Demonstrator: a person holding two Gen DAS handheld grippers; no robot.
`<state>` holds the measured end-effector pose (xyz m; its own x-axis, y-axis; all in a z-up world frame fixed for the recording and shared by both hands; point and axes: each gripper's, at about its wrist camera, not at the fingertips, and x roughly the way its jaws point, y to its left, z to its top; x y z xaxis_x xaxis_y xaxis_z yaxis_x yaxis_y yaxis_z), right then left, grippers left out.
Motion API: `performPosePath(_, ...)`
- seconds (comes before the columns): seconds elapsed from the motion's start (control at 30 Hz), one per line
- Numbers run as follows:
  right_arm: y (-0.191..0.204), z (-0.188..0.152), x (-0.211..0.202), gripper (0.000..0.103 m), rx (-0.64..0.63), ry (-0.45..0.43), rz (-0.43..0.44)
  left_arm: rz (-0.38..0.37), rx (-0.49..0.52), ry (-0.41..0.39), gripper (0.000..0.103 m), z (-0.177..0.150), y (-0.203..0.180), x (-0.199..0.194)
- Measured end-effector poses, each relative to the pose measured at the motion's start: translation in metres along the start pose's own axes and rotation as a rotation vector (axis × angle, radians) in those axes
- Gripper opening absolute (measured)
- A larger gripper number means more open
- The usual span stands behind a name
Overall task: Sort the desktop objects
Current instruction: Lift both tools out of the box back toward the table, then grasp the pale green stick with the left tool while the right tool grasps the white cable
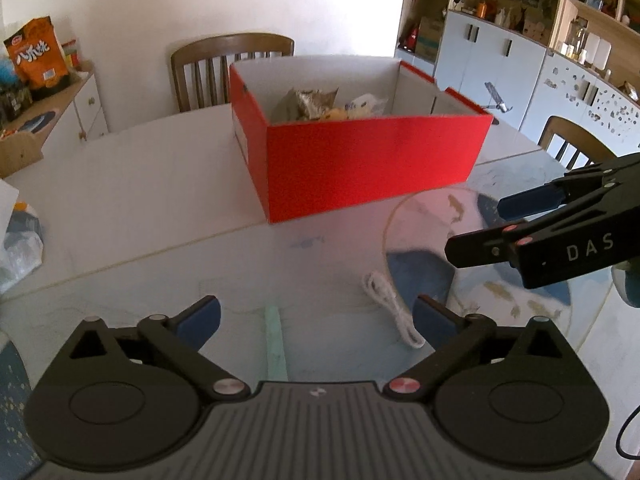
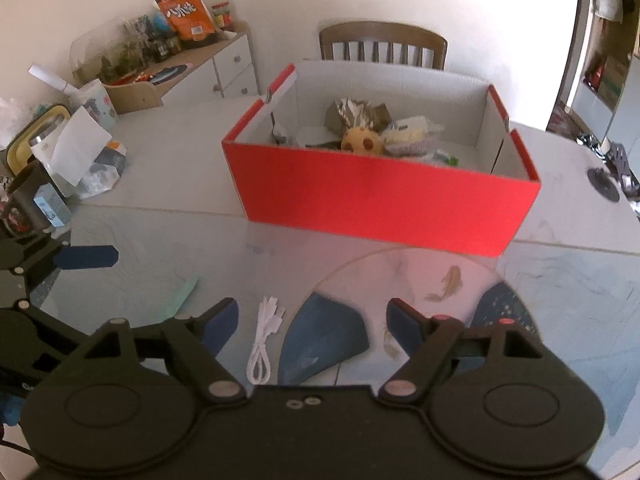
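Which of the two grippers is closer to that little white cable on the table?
Probably the right gripper: the white cable lies between its open fingers, near the left one. The left gripper has it by its right finger, also close.

You are facing a plain white wall [image 1: 140, 0], washed out by bright daylight. A brown wooden chair with a slatted back [image 1: 224, 68] stands at the far edge of the pale, glass-topped table [image 1: 140, 200]. To your left, a low white sideboard with a wooden top [image 2: 224, 60] carries clutter. To your right stand tall white cabinets with open wooden shelves [image 1: 520, 40], and a second wooden chair [image 1: 572, 140].
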<state>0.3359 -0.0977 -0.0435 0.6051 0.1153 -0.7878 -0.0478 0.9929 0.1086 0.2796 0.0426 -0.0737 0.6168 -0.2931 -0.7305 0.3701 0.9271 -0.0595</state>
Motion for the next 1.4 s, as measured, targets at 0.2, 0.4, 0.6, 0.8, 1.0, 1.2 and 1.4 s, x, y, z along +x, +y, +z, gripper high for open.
performPosePath(0.2,0.009,-0.008,0.016,0.081,-0.001,0.031,-0.009,0.005,-0.001,0.011,0.103,-0.011,0.005,0.011)
performPosePath(0.4,0.015,-0.014,0.032,0.081,0.006,0.059,-0.013,0.007,-0.016,0.023,0.103,-0.020,0.011,0.022)
performPosePath(0.6,0.022,-0.017,0.046,0.081,0.013,0.081,-0.012,0.022,-0.011,0.023,0.103,-0.026,0.013,0.031)
performPosePath(0.8,0.026,-0.017,0.059,0.079,0.017,0.099,-0.019,0.034,-0.015,0.021,0.103,-0.030,0.013,0.037)
performPosePath(1.0,0.027,-0.018,0.071,0.073,0.015,0.127,-0.029,0.042,-0.021,0.013,0.103,-0.033,0.014,0.041)
performPosePath(1.2,0.029,-0.020,0.077,0.068,0.024,0.142,-0.039,0.072,-0.036,0.002,0.102,-0.036,0.015,0.042)
performPosePath(1.4,0.033,-0.020,0.077,0.061,0.003,0.135,-0.062,0.078,-0.050,0.018,0.100,-0.039,0.017,0.046)
